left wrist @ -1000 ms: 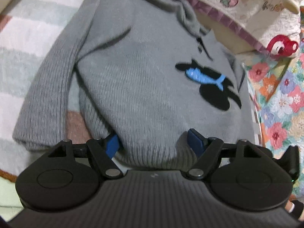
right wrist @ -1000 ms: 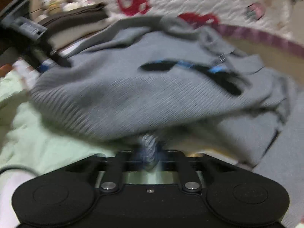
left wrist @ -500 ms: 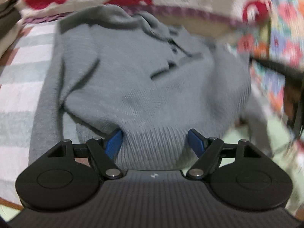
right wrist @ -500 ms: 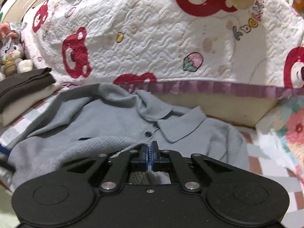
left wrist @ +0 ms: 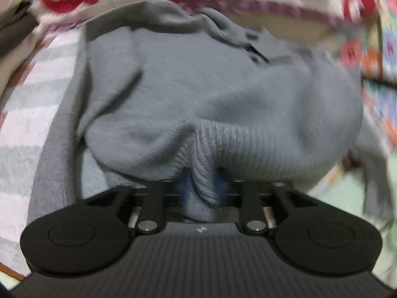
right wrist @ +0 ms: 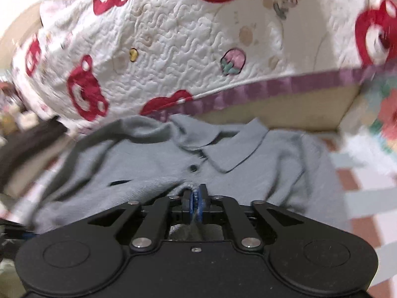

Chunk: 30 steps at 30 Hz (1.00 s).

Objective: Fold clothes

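A grey knit sweater (left wrist: 198,87) with a collar and buttons lies on a striped bed cover, its lower part folded up over its chest. My left gripper (left wrist: 202,178) is shut on the ribbed hem (left wrist: 248,144), bunched between its blue pads. In the right wrist view the sweater (right wrist: 248,164) shows its collar and one dark button. My right gripper (right wrist: 197,200) is shut on a fold of the grey knit, held just below the collar. The cat and fish motif is hidden under the fold.
A white quilt with red bears (right wrist: 186,37) and a purple trim rises behind the sweater. A dark folded stack (right wrist: 27,146) sits at the left. A floral cloth (left wrist: 367,57) lies at the right. The striped cover (left wrist: 29,114) lies to the left of the sweater.
My left gripper has closed on the ribbed hem. Both grippers have carried the hem up toward the collar, covering the motif. The right gripper stayed shut on the knit.
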Available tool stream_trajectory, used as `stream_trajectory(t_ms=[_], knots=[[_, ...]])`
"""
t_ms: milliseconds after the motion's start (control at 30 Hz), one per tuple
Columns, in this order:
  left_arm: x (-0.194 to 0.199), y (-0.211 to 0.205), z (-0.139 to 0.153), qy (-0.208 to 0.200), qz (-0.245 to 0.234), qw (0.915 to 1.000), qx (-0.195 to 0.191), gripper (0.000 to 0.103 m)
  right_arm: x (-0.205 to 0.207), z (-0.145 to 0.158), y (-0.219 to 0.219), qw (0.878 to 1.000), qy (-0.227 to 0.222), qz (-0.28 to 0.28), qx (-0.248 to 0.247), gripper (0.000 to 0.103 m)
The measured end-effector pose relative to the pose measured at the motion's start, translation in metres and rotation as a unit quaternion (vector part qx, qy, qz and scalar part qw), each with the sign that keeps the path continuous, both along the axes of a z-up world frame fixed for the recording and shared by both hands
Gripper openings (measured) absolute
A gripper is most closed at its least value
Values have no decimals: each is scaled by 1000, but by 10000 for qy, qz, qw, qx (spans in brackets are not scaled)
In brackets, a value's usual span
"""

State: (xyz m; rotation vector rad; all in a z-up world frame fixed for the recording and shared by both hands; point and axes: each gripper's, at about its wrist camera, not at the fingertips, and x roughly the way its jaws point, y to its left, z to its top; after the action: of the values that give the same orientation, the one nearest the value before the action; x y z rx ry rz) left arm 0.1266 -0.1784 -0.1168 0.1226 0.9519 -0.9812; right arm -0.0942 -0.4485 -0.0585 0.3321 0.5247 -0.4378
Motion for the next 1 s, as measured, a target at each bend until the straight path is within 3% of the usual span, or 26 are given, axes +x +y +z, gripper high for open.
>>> stream_trajectory(t_ms=[67,233,333,433,467,500,533,600,700,733,767,833,1000], knots=[[14,7,5,114,271,9990,-345,13,-3,-11,7,9999,164,47,-11,33],[31,18,9,-329,706,9946,-681,11,-2,-38,16,9988,417,202,142,44],[37,21,8,-604,1011,9897,-814,10,2,-56,16,9976,481,376,321,59],[41,21,12,-608,1058,9889,-851,10,12,-71,9,9957,632,453,498,60],[43,23,13,-497,1036,9893,-894,10,14,-71,8,9957,658,441,490,56],[44,24,13,-388,1020,9898,-913,11,16,-66,9,9959,679,443,403,31],[45,26,14,-329,1021,9902,-896,11,18,-62,10,9960,701,445,316,16],[45,30,15,-205,1013,9910,-853,11,11,-52,8,9973,680,242,144,6],[44,42,22,44,941,9927,-750,18,-5,-36,2,9979,616,-160,-112,2],[43,47,24,150,905,9933,-707,28,-10,-31,0,9976,595,-293,-198,2],[42,51,25,275,884,9935,-656,44,-16,-26,-1,9970,573,-427,-283,2],[39,60,24,561,868,9932,-539,62,-26,-15,-5,9951,530,-694,-454,2],[33,59,4,1475,630,9854,-574,65,-51,5,-14,9870,461,-1323,-789,2]])
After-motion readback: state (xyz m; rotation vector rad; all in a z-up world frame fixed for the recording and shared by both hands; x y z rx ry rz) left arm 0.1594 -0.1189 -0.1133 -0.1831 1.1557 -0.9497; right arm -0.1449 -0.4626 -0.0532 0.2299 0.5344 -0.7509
